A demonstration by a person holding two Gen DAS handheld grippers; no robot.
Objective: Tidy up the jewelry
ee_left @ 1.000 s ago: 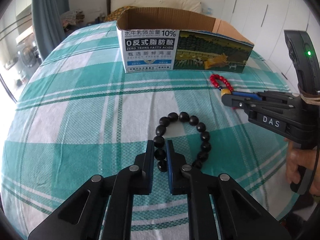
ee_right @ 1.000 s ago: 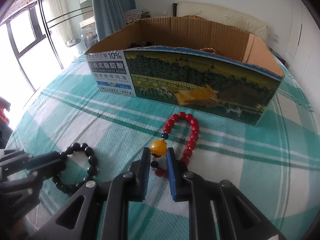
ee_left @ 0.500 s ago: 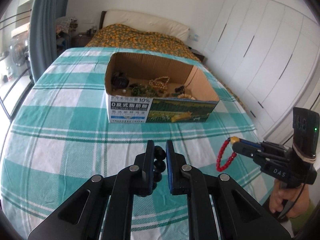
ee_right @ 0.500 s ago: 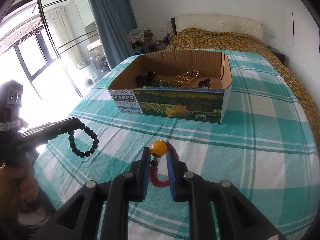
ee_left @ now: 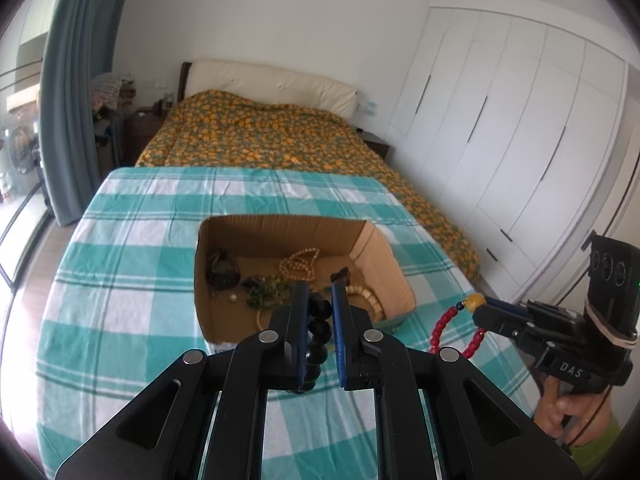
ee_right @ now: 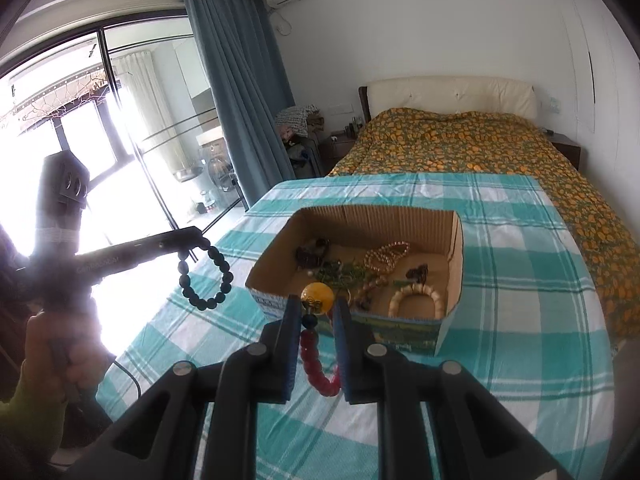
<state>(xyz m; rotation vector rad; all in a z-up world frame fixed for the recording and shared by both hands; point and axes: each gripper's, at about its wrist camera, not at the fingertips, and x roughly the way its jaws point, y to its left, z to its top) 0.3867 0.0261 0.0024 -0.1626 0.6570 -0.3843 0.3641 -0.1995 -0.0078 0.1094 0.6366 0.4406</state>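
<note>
While the left gripper [ee_left: 320, 307] is pinching the black bead bracelet [ee_left: 318, 330] in near-closed jaws above the cardboard box [ee_left: 384, 248], the right gripper [ee_right: 317, 312] is clamping the red bead bracelet [ee_right: 318, 364], dangling before that box [ee_right: 456, 240].

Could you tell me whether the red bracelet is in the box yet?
Not yet: the red bracelet hangs from the right claw, short of the box.

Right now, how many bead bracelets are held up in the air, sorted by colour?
Black bracelet: 1, in the left gripper.
Red bracelet with an amber bead: 1, in the right gripper.
Total: 2, both lifted near the cardboard box, which already holds more jewelry.
</note>
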